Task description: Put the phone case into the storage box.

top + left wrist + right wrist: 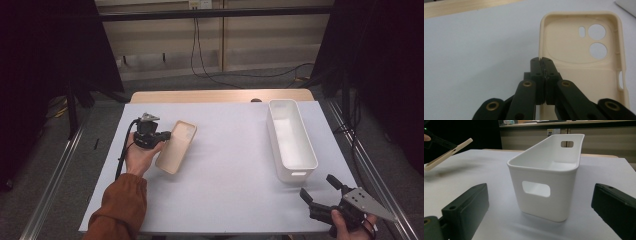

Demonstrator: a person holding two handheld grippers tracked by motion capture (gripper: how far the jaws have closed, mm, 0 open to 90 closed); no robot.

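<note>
A cream phone case hangs tilted above the left part of the white mat, its hollow inside with camera cut-outs facing me. My left gripper is shut on the case's long left rim, jaws pressed together over the edge. In the right gripper view the case floats clear of the table with its shadow beneath. My right gripper rests open at the front right corner, jaws spread wide, pointing at the short end of a white bin.
The white bin is oblong, empty, with handle holes in its ends, and stands on the right side of the mat. A wooden table edge runs behind the mat. Black curtains hang on both sides.
</note>
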